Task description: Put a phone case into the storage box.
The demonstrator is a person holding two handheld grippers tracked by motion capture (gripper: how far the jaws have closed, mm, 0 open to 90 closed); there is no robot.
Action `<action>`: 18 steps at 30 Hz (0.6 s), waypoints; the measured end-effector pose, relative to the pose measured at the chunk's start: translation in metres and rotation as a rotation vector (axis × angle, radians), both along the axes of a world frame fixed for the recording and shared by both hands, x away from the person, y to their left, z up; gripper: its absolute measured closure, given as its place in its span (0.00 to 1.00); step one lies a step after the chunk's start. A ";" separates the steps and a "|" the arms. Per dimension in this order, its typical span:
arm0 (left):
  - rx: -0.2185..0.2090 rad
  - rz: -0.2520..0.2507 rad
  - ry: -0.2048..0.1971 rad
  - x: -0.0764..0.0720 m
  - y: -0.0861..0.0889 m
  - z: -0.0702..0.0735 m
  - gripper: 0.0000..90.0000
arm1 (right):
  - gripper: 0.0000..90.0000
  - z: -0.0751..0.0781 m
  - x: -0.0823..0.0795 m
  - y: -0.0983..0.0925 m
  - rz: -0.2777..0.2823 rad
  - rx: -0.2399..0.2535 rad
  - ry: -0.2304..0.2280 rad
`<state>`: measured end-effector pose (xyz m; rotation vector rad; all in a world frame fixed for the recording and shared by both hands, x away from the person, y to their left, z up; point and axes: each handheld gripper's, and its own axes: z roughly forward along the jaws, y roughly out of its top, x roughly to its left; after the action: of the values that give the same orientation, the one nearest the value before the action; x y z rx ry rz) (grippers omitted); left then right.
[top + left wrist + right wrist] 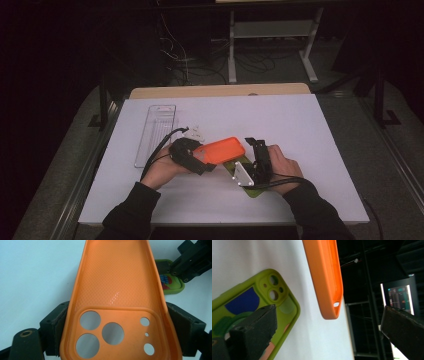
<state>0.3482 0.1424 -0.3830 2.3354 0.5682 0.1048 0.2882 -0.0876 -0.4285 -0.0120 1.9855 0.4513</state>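
My left gripper [206, 163] is shut on an orange phone case [223, 149], held just above the white table [300, 125]. In the left gripper view the orange case [115, 285] shows its inner side, and the pads [53, 323] clamp the long edges at the camera-hole end. A green phone case [251, 189] with coloured patches lies flat under my right hand. My right gripper [256, 143] stands open beside the orange case's right end. In the right gripper view its fingers [258, 326] are wide apart over the green case [283, 302], with the orange case [324, 277] edge-on beyond them.
A clear plastic tray [156, 134] lies at the table's left, beyond my left hand. The table's far edge [220, 91] is wooden, with a metal stand and cables on the dark floor behind. Open white surface stretches to the right and far side.
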 end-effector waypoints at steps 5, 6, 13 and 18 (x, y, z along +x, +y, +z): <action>0.000 0.002 0.007 -0.001 0.000 0.001 0.18 | 0.07 -0.001 -0.003 0.002 0.019 -0.011 -0.025; -0.001 0.003 0.008 -0.001 0.000 0.001 0.18 | 0.08 -0.001 -0.004 0.003 0.021 -0.011 -0.030; -0.027 0.022 0.016 -0.001 0.001 0.001 0.18 | 0.17 -0.001 -0.005 0.013 0.034 -0.032 -0.056; -0.034 0.027 0.007 -0.001 0.001 0.002 0.18 | 0.26 -0.002 -0.001 0.022 0.054 -0.077 -0.078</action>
<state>0.3469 0.1436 -0.3813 2.2962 0.6003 0.0993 0.2869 -0.0656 -0.4300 -0.1298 1.9280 0.4034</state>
